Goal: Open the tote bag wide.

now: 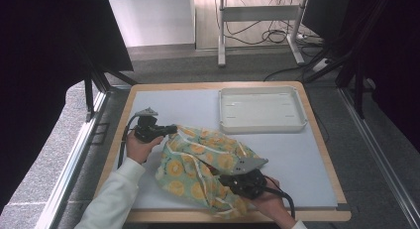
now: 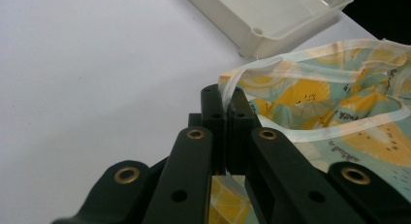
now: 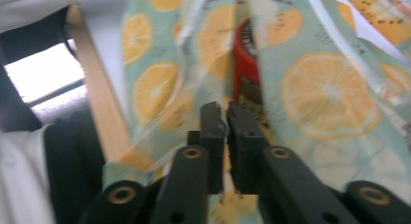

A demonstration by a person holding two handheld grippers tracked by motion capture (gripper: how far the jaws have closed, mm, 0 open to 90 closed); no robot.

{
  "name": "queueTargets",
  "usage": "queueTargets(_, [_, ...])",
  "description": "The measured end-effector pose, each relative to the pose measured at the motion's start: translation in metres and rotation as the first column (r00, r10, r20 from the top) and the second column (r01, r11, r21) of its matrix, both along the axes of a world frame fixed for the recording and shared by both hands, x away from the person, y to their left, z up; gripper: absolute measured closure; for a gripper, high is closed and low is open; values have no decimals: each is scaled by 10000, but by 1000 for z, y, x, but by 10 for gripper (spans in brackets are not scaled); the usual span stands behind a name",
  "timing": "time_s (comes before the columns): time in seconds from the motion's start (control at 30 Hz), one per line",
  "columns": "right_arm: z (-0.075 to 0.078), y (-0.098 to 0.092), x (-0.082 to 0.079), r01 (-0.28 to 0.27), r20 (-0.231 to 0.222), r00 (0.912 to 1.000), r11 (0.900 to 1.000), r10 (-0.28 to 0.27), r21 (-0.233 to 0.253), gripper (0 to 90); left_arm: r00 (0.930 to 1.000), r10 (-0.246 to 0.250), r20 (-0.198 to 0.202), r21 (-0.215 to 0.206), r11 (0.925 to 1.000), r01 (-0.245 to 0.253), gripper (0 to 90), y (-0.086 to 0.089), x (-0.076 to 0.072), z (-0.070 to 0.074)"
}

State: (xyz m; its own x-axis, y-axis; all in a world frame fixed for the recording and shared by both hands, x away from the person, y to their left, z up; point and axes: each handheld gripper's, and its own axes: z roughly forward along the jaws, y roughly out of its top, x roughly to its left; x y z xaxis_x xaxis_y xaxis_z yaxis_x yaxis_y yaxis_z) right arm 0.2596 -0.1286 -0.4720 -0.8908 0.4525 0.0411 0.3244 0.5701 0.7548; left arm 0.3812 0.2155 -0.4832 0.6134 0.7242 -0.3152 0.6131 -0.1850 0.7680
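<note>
We have a lemon-print drawstring bag [image 1: 205,169] lying on the desk [image 1: 163,102] near its front edge, just in front of the white tray [image 1: 261,110], and we hold it from both ends. Our left gripper [image 1: 171,129] is clenched on the bag's pale rim band; in the left gripper view the jaws meet on that white hem [image 2: 228,90], with the cloth spreading away to the right toward the tray [image 2: 271,20]. Our right gripper [image 1: 225,180] sits on the near side of the bag, and in the right gripper view its jaws pinch a fold of the printed fabric [image 3: 223,112], nearly together. Just beyond those jaws, a red object [image 3: 245,64] shows through a gap in the cloth; we cannot tell what it is.

The step in hand looks like opening or spreading the bag. To do it well, we should keep both grips firm on the cloth and draw the two ends apart evenly, so the mouth widens without the hem slipping out of the left jaws. We should lift only slightly, so whatever sits inside does not roll toward the desk's front edge. The right hold is on a thin fold and could slide, so a slow pull seems wiser.
</note>
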Motion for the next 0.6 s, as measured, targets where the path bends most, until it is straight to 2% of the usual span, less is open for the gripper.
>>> queueTargets(0.1, [-5,10,5,-108,-79,9999,9992,105,-395,890,10000,-56,15,-14,10000,56,898,0,-1,-1])
queueTargets(0.13, [-5,10,5,-108,-79,9999,9992,105,-395,890,10000,-56,15,-14,10000,56,898,0,-1,-1])
queueTargets(0.17, [-7,14,5,-114,-29,9999,9979,112,-632,890,10000,-62,-2,-10,10000,62,898,0,-2,-1])
queueTargets(0.2, [-10,21,5,-28,167,9998,9944,46,-1058,890,10000,-64,-10,-27,10000,64,898,1,-2,-1])
queueTargets(0.23, [-10,21,5,-28,167,9998,9944,46,-1058,890,10000,-50,-8,-67,10000,50,898,1,-2,-2])
queueTargets(0.27, [-12,24,6,183,476,9988,9895,-116,-1435,890,10000,-51,-17,-93,9999,50,897,1,-2,-2])
queueTargets(0.43, [-11,22,10,611,757,9958,9882,-508,-1402,890,9999,-108,54,-206,9997,109,897,4,-6,1])
queueTargets(0.6, [-12,20,21,1120,1065,9896,9825,-967,-1488,891,9998,-134,158,-356,9993,140,896,5,-10,5])
